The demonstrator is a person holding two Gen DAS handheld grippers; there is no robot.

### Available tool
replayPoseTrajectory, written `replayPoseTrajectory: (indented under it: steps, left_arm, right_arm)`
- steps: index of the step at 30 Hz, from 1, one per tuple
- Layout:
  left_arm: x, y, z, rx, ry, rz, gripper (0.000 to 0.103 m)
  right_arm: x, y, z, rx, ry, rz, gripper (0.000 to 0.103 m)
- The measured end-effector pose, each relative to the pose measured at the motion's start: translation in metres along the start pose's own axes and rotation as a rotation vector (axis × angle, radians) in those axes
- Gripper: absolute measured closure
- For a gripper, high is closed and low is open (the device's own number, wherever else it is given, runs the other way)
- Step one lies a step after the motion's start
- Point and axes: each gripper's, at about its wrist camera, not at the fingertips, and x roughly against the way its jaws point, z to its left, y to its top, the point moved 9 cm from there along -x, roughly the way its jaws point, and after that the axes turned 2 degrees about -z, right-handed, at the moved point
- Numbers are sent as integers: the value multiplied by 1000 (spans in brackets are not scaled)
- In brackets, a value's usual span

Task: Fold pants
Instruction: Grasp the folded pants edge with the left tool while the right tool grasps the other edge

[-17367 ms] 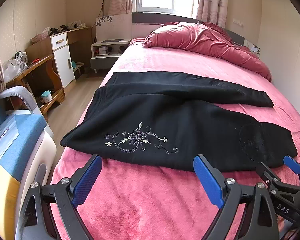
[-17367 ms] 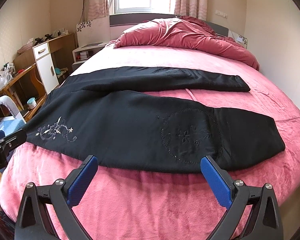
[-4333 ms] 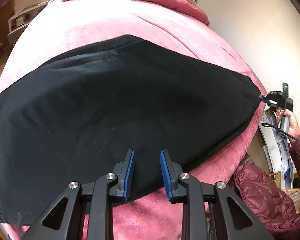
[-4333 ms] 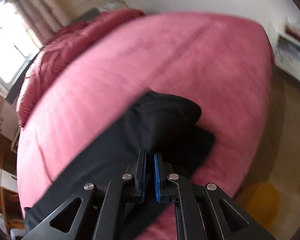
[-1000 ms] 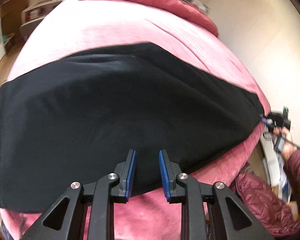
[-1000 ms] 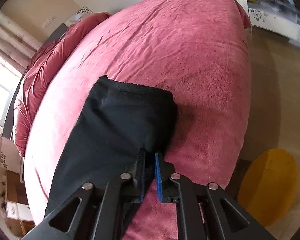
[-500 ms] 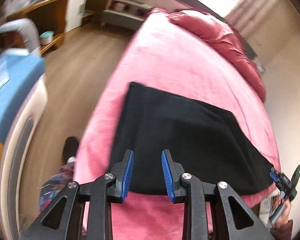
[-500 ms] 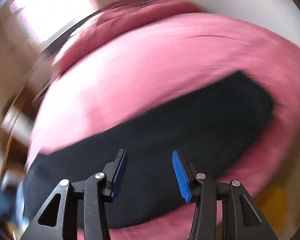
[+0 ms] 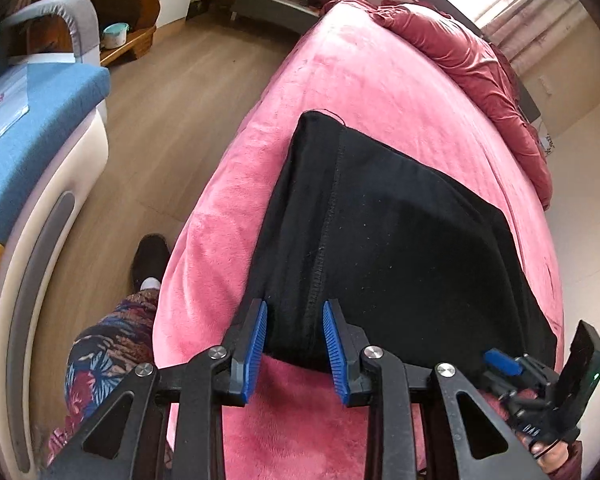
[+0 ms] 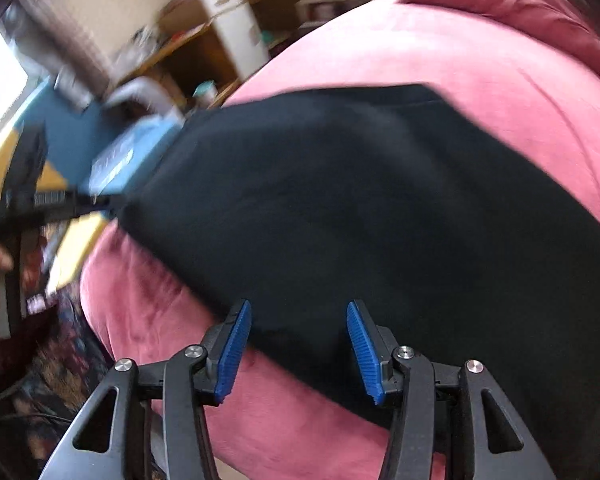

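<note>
Both sets of jaws are standing apart. On the left gripper point(image 9: 294, 346) they are straddling the near corner of the black pants point(image 9: 380, 232), one blue pad on either side of a stitched seam, without pinching the cloth. The right gripper point(image 10: 298, 350) is hovering with its pads spread over the near hem of the same garment; whether they are touching the fabric cannot be told through the blur. In the left view it is showing at 4 o'clock, beside the pants' near edge. The pants are lying folded lengthwise into one long dark band across the pink bed point(image 9: 380, 80), running toward 1 o'clock. At 8 o'clock a patterned trouser leg point(image 9: 104, 344) and a dark shoe point(image 9: 150, 254) are standing on the wooden floor point(image 9: 188, 92). Farther off, a crumpled red duvet point(image 9: 472, 60) is bunching at 1 o'clock.
</note>
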Motion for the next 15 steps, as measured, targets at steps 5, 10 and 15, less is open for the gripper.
replayPoseTrajectory:
  steps: [5,10,15]
  left_arm:
    - [-2,4,-2,-27,0,-12,93]
    - [20,12,-4,-55,-11,-62,96]
    - [12,8,4,-61,26,-18,96]
  right_arm:
    - [-7,-5,-14,43,-51,6,81]
    - [12,0,-11,63,-20,-17,95]
    - [20,-12,-7,71,23,-13,95]
